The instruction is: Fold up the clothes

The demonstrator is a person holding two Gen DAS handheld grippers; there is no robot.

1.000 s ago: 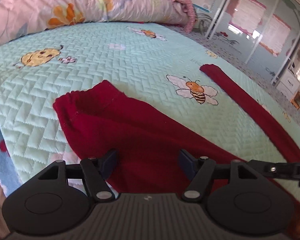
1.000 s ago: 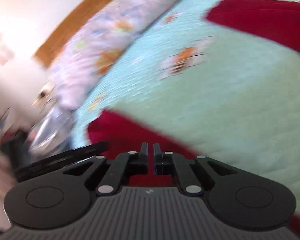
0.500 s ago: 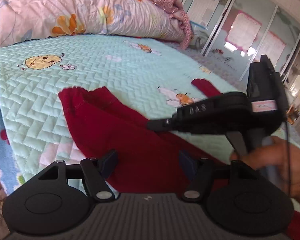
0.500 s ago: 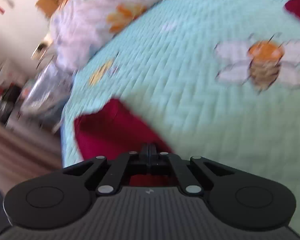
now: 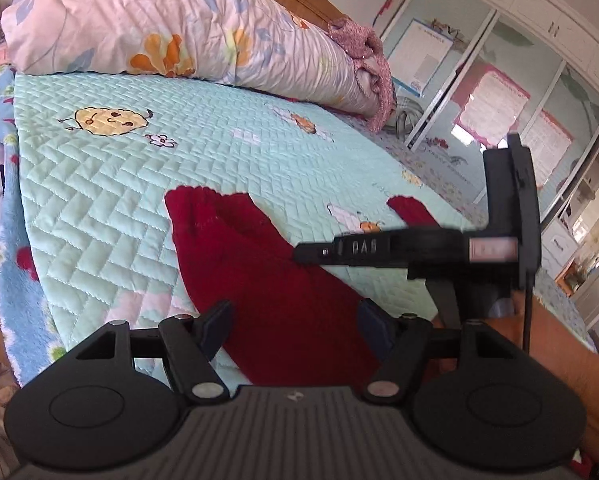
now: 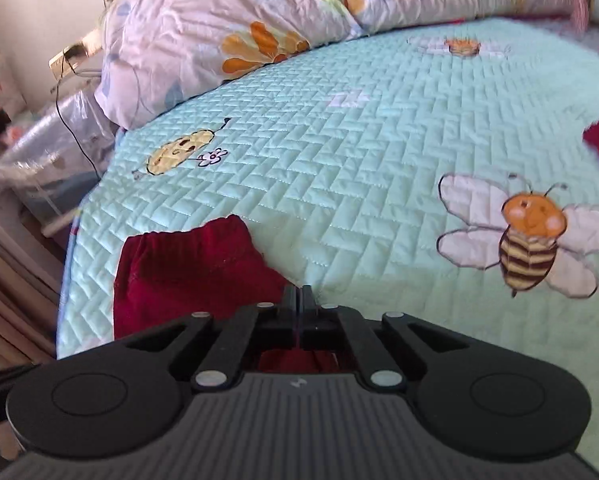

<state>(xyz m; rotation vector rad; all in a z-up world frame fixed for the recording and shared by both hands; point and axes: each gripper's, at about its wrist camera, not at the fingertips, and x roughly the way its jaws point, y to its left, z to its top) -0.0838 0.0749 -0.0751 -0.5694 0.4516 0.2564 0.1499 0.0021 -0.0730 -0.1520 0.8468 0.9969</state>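
Note:
Dark red trousers [image 5: 267,296] lie on the pale green quilt [image 5: 179,148], waistband toward the pillow end, one leg [image 5: 411,210] stretching off to the right. My left gripper [image 5: 295,312] hovers open just above the trousers' middle, with cloth beneath the gap and neither pad pressing on it. My right gripper [image 5: 301,254] reaches in from the right, its tips at the trousers' upper edge. In the right wrist view its jaws are together [image 6: 299,296] at the edge of the red cloth [image 6: 179,272], which looks pinched between them. The waistband [image 6: 187,232] lies ahead and to the left.
A rolled floral duvet [image 5: 159,20] lies along the far side of the bed. A blue blanket [image 5: 11,240] hangs over the left edge. Glass wardrobe doors [image 5: 499,100] stand to the right. Plastic-wrapped items [image 6: 39,152] sit beside the bed.
My right gripper swept in from the right into the left wrist view, closed its jaws and came to the trousers' upper edge. The cloth there now shows a raised fold.

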